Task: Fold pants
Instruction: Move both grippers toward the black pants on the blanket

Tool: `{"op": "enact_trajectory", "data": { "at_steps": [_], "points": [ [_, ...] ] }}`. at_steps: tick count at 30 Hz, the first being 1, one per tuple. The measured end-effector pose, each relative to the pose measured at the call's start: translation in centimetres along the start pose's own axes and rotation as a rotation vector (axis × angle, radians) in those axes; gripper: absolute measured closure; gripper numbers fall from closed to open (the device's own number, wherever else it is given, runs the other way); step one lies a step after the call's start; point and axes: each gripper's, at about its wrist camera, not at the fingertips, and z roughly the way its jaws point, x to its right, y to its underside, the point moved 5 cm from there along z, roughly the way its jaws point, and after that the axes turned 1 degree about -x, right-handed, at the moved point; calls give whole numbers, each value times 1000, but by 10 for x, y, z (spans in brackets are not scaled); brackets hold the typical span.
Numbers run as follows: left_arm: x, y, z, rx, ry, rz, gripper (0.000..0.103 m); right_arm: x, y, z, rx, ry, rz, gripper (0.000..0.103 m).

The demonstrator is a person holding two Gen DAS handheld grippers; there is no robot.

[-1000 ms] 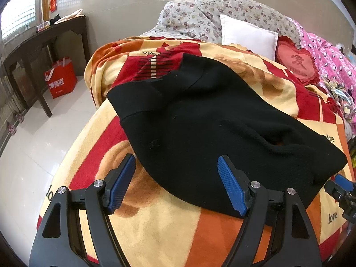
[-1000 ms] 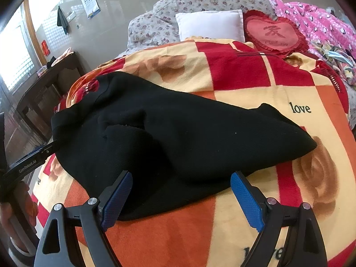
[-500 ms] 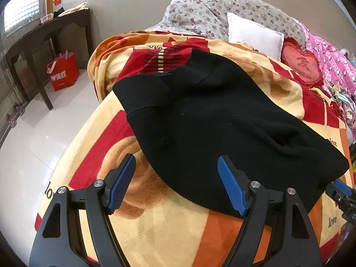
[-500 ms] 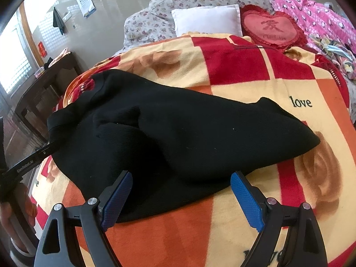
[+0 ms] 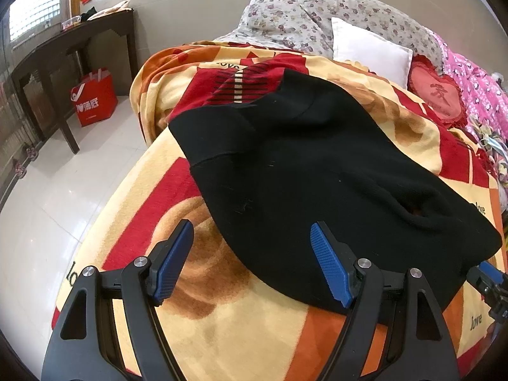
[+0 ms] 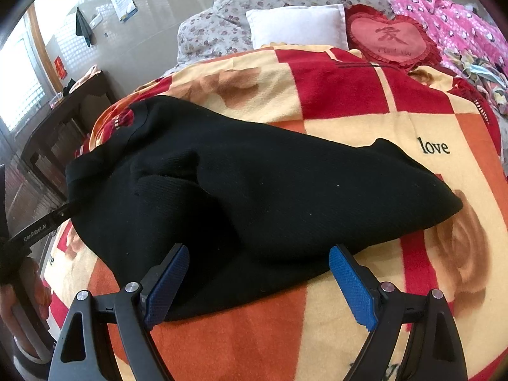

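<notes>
Black pants (image 5: 311,171) (image 6: 254,190) lie in a loosely folded heap on a red, orange and yellow blanket (image 5: 222,327) (image 6: 365,95). Their waistband points to the bed's left side. My left gripper (image 5: 250,260) hovers open over the near left edge of the pants, nothing between its blue pads. My right gripper (image 6: 258,281) is also open, just above the near edge of the pants. The right gripper's tip (image 5: 489,281) shows at the far right of the left wrist view. The left gripper (image 6: 41,228) shows at the left edge of the right wrist view.
A white pillow (image 5: 368,44), a red heart cushion (image 6: 390,36) and floral bedding (image 5: 317,12) lie at the bed's head. Pink bedding (image 6: 460,22) runs along the right. A dark wooden table (image 5: 63,50) and a red bag (image 5: 93,98) stand on the tiled floor to the left.
Both grippers have moved a little nearer to the pants and stayed open. The pants have not moved.
</notes>
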Motion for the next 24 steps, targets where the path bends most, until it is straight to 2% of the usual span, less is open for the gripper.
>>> {"op": "enact_trajectory", "data": {
  "at_steps": [3, 24],
  "points": [
    [-3, -1, 2, -7, -1, -9, 26, 0, 0, 3, -11, 18, -15, 14],
    [-18, -5, 13, -35, 1, -55, 26, 4, -3, 8, -15, -5, 6, 14]
  ]
}}
